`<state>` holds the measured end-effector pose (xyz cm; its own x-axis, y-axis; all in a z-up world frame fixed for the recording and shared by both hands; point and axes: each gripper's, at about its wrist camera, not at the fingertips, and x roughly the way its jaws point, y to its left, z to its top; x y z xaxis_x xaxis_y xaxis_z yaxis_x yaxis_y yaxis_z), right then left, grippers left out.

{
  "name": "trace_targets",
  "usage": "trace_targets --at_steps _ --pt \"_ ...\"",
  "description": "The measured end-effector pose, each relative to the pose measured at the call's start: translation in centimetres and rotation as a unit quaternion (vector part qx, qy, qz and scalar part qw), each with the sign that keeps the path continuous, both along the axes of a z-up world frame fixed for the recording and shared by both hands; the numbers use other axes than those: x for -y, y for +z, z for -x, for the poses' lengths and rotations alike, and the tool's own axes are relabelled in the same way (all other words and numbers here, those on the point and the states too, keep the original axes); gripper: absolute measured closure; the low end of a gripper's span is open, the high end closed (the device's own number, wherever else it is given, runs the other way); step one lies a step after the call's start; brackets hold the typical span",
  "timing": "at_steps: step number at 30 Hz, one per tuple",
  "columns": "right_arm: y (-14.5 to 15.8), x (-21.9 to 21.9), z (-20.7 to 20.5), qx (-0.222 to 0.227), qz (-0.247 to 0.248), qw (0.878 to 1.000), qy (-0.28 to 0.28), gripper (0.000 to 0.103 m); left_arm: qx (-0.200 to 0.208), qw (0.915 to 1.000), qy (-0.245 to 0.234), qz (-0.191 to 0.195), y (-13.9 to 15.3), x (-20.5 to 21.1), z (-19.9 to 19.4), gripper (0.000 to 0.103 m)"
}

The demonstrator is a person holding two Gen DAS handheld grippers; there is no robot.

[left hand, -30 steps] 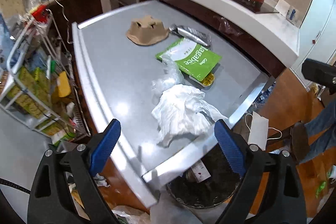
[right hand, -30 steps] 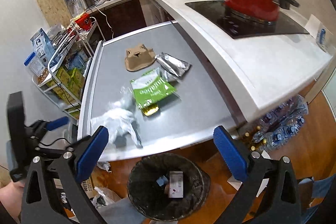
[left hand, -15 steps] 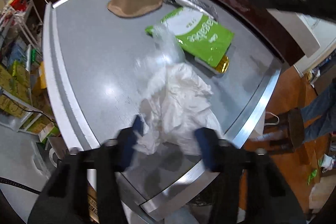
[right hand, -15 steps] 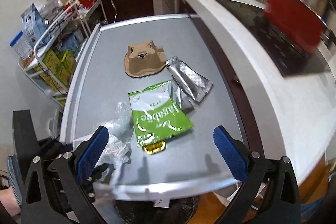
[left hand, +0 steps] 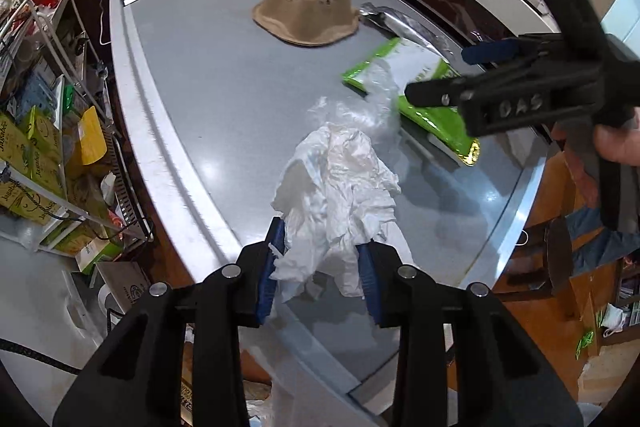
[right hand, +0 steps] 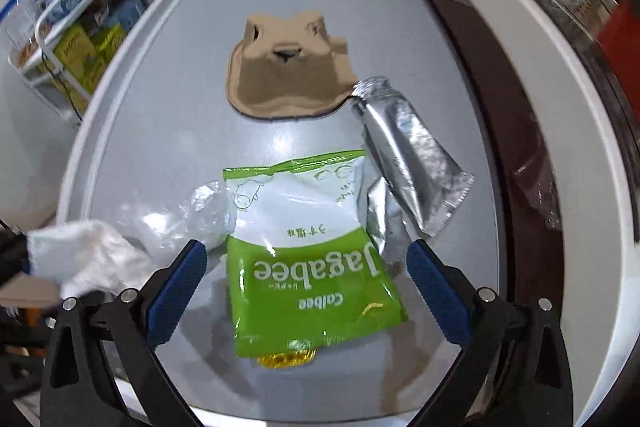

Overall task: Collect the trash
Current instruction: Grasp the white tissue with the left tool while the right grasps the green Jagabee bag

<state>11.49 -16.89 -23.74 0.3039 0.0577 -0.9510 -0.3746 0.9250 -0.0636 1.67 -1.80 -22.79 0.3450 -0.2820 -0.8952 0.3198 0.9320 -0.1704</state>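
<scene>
My left gripper point(left hand: 320, 263) is shut on the near end of a crumpled white tissue point(left hand: 344, 187) that lies at the near edge of the grey table point(left hand: 208, 99). The tissue also shows at the left of the right wrist view point(right hand: 88, 255). My right gripper point(right hand: 308, 291) is open and straddles a green Jagabee snack bag point(right hand: 308, 247); it shows from the side in the left wrist view point(left hand: 480, 83). Clear plastic wrap point(left hand: 372, 107) lies between tissue and bag. A silver foil pouch point(right hand: 412, 155) and a brown cardboard cup tray point(right hand: 288, 83) lie farther back.
A wire rack point(left hand: 48, 131) with boxes stands left of the table. A white counter point(right hand: 540, 75) runs along the right, with a red pot point(right hand: 620, 31) on it. Wooden floor point(left hand: 560, 307) lies below the table's near right edge.
My left gripper has moved onto the tissue and closed on it. My right gripper has moved forward and down over the green snack bag and stays open.
</scene>
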Motion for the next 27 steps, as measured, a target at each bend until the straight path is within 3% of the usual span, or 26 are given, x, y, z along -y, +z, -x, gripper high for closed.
trace_targets --at_steps 3,6,8,10,16,20,23,27 --pt "-0.7 -0.9 -0.3 -0.013 0.007 1.000 0.019 0.012 -0.003 1.0000 0.001 0.002 -0.2 -0.1 -0.7 0.066" --pt "-1.1 -2.1 -0.1 -0.012 0.033 0.998 0.050 0.012 -0.009 0.9999 0.000 0.006 -0.3 -0.3 -1.3 0.064" --pt "-1.4 -2.8 0.0 -0.013 0.047 0.997 0.068 0.012 -0.002 1.0000 0.004 0.005 -0.1 -0.4 -1.5 0.042" --pt "-1.7 -3.4 0.1 -0.018 0.054 0.995 0.077 0.019 0.007 0.9999 0.008 0.008 0.3 -0.5 -1.7 0.036" --pt "-1.5 -3.5 0.2 -0.022 0.046 0.996 0.079 0.029 0.005 0.9999 -0.001 0.014 0.7 -0.3 -2.2 0.034" --pt "-1.3 -2.8 0.5 -0.027 0.044 0.996 0.076 0.028 0.006 0.9999 -0.007 0.014 0.8 -0.1 -1.9 0.027" --pt "-1.2 -3.0 0.6 -0.011 0.057 0.995 0.077 0.013 0.004 0.9999 -0.009 0.009 0.4 0.2 -1.9 0.026" --pt "-1.6 -3.6 0.2 -0.011 0.066 0.994 0.084 0.012 0.004 1.0000 -0.005 0.006 0.1 0.3 -2.2 0.026"
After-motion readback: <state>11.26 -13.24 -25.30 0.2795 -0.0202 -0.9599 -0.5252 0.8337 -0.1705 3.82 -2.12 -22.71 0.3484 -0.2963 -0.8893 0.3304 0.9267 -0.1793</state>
